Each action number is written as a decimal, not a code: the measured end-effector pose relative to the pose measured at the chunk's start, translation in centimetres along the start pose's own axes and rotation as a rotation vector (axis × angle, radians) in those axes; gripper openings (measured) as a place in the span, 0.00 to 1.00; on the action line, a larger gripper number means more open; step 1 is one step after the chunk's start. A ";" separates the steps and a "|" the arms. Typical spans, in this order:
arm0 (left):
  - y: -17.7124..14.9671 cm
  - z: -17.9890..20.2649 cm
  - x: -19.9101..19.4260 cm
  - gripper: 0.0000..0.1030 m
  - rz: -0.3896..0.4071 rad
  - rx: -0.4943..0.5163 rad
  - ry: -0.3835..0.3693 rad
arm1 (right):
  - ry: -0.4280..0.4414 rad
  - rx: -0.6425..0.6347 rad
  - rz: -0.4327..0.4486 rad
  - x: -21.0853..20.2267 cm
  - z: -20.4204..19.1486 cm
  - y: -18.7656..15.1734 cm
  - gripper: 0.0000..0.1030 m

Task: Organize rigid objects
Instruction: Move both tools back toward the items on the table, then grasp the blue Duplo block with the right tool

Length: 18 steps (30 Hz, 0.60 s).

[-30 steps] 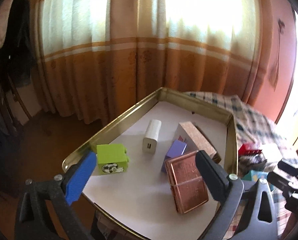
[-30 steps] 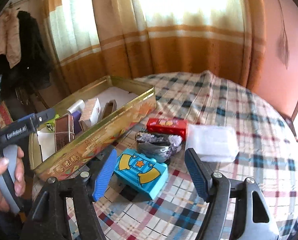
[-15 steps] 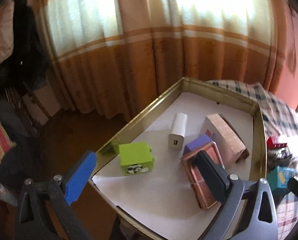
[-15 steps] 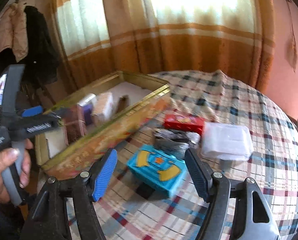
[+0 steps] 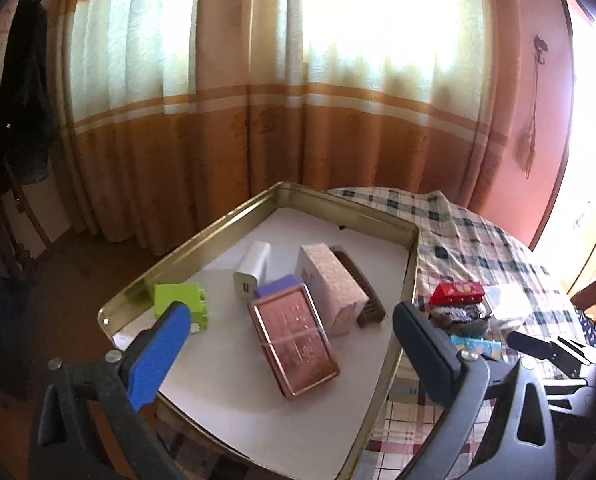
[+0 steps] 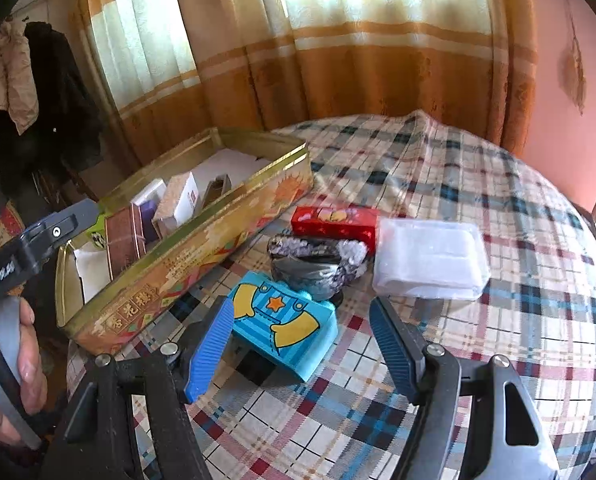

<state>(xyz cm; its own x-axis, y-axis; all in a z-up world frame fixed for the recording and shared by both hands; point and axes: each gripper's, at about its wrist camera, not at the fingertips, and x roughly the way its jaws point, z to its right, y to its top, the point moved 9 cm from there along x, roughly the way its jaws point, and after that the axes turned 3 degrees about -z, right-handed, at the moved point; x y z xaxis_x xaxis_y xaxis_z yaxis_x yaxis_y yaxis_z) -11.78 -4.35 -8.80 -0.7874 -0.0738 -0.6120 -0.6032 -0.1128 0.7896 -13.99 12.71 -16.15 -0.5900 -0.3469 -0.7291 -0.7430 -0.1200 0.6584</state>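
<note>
A gold tin box (image 5: 394, 364) (image 6: 201, 248) stands at the table's left edge. In it lie a copper tin (image 5: 293, 340), a green block (image 5: 181, 304), a white charger (image 5: 251, 270), a purple block (image 5: 275, 284), a pink box (image 5: 332, 284) and a brown comb (image 5: 362, 288). My left gripper (image 5: 289, 360) is open and empty above the box. My right gripper (image 6: 302, 348) is open, its jaws on either side of a blue toy block (image 6: 285, 328) on the checked cloth, not closed on it.
On the cloth (image 6: 478, 184) behind the blue block lie a dark crystal rock (image 6: 318, 264), a red packet (image 6: 334, 222) and a clear plastic box (image 6: 430, 258). Orange curtains (image 5: 257, 140) hang behind. Floor (image 5: 57, 280) drops off left of the box.
My left gripper swung left and came back over the box. My right gripper moved closer to the blue block, which now sits between its jaws.
</note>
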 end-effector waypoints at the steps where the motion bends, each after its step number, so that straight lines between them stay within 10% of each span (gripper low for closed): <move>1: 0.0 -0.1 0.2 0.99 -0.006 -0.003 0.004 | 0.008 -0.007 -0.022 0.5 -0.3 -0.1 0.70; 12: -0.6 -1.8 1.0 1.00 -0.035 -0.063 0.003 | -0.086 -0.060 -0.065 2.6 -1.8 0.4 0.86; 18: -0.6 -0.9 0.6 1.00 -0.026 -0.047 -0.014 | -0.064 -0.056 -0.081 2.9 -1.9 0.1 0.70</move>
<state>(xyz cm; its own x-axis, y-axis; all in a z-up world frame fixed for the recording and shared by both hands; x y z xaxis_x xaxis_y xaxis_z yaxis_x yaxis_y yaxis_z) -11.74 -5.18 -9.65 -0.7732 -0.0568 -0.6317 -0.6173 -0.1614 0.7700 -15.20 9.95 -17.87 -0.5488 -0.2740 -0.7898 -0.7714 -0.1980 0.6047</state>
